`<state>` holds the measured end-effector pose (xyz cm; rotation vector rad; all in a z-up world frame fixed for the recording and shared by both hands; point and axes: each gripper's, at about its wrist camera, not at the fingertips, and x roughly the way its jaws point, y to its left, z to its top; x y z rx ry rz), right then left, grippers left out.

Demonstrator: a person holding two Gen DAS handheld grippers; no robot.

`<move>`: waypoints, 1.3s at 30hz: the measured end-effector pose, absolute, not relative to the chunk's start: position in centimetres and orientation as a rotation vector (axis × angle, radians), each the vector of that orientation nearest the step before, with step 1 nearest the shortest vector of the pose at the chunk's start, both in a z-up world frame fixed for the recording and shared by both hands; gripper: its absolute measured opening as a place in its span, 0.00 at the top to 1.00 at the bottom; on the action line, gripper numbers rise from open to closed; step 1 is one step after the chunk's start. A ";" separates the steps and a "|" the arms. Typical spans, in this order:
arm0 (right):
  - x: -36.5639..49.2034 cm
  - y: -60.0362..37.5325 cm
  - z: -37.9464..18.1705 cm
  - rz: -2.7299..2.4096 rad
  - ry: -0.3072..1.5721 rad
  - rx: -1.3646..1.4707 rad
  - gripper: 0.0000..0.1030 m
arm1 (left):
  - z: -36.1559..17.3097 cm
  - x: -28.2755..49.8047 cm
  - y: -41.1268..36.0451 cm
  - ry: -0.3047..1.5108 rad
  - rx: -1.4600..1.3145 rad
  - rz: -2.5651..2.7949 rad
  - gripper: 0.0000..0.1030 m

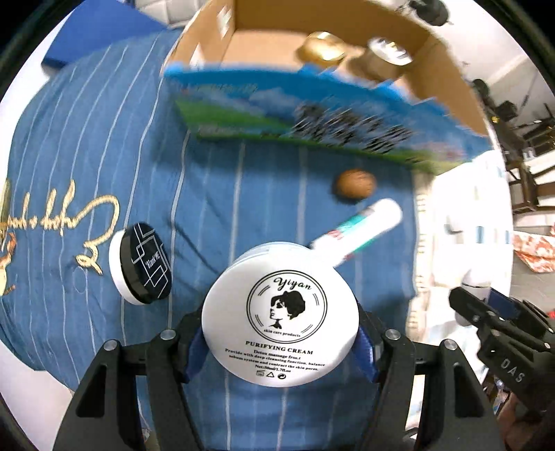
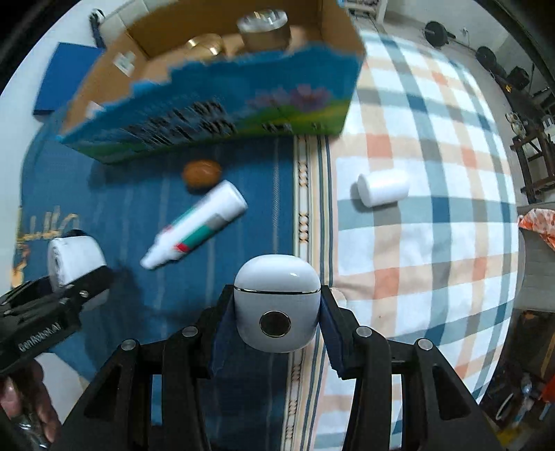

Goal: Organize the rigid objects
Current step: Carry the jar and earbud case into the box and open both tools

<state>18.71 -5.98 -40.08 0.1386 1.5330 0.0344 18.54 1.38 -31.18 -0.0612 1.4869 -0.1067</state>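
Two handheld grippers hang above a bed, each carrying a container. The left gripper (image 1: pixel 281 333) is clamped on a white cream jar (image 1: pixel 280 314) whose lid reads "Yiyan Purifying Cream", its blue pads pressing the jar's sides. The right gripper (image 2: pixel 277 322) is clenched on a rounded white case (image 2: pixel 276 305) with a dark round button on its face. Below them, on the blue striped cloth (image 1: pixel 104 173), lie a white tube with green and red bands (image 2: pixel 196 225), a brown egg-shaped object (image 2: pixel 202 172) just beside it, and a black-lidded white jar (image 1: pixel 140 262) on its side. A white bottle (image 2: pixel 383 187) lies apart on the checked blanket (image 2: pixel 433 243). Beyond stands an open cardboard box (image 2: pixel 215 104) with a blue-and-green printed front, holding a gold-capped item (image 1: pixel 324 45) and a jar with a silvery lid (image 2: pixel 265 29).
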 end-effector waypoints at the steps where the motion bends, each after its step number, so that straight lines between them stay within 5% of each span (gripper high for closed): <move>1: 18.7 -5.8 -39.1 0.037 1.519 0.131 0.53 | -30.2 18.5 1.0 1.472 -0.061 -0.121 0.36; 10: 19.7 -8.7 -32.5 0.022 1.420 0.148 0.53 | -23.8 19.4 0.0 1.362 -0.058 -0.203 0.36; 27: 25.2 -9.2 -27.8 0.085 1.326 0.231 0.53 | -19.6 26.9 0.3 1.272 -0.121 -0.265 0.36; 39: 40.0 -9.6 -34.8 0.042 1.413 0.270 0.53 | -27.2 42.0 2.2 1.400 -0.097 -0.171 0.36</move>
